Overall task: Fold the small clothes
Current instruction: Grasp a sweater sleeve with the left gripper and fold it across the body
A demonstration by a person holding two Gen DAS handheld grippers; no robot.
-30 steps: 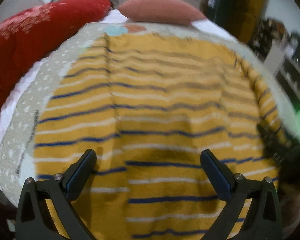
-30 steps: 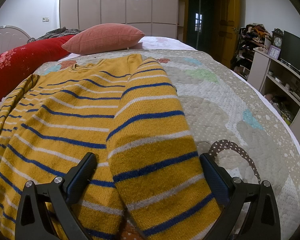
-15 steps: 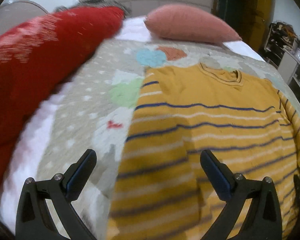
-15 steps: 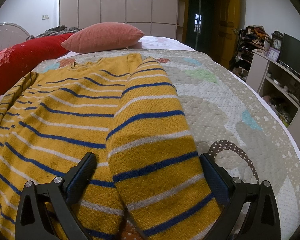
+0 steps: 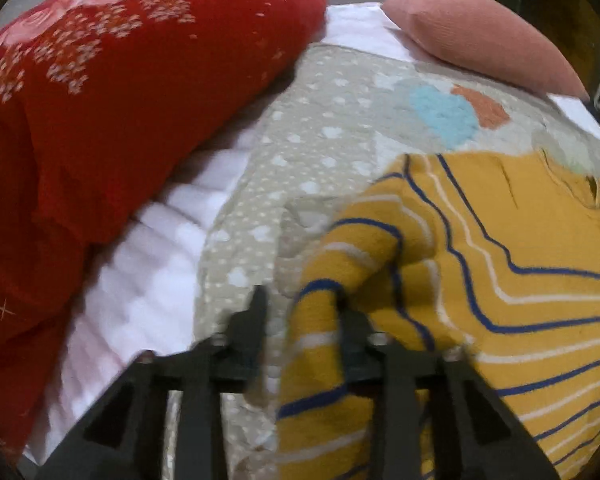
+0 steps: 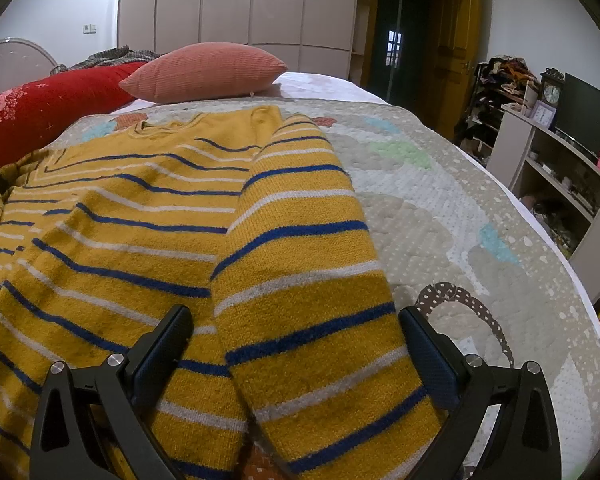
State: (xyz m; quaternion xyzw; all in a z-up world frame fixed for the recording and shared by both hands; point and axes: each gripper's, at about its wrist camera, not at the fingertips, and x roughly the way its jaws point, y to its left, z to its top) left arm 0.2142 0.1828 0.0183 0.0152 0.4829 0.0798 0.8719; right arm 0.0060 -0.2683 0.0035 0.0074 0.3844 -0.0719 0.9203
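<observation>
Left tongs [image 5: 300,312] are tipped down low over the bed, close to the quilt [image 5: 300,148], and they're pinched most of the way in on a bunched-up bit of the yellow striped sweater [image 6: 140,216], looks like the left sleeve [image 5: 340,280] near the shoulder, with the knit squeezed between the two black fingers [image 5: 256,320]. That view is a bit blurry, so the exact contact on the left finger is hard to make out. Right tongs [image 6: 296,328] sit level and low near the foot end, pointing up the bed, spread wide with nothing gripped; the right sleeve [image 6: 300,240] runs straight up the gap between them, and the left finger rests over the sweater's body. The sweater itself lies flat on the patchwork quilt, neckline toward the pink pillow [image 6: 208,72], right sleeve folded along its side. A red blanket [image 5: 120,100] is piled along the left edge of the bed, on the white sheet [image 5: 140,280]. Wardrobe [image 6: 236,4] behind, shelf with a clock [image 6: 552,92] off to the right.
</observation>
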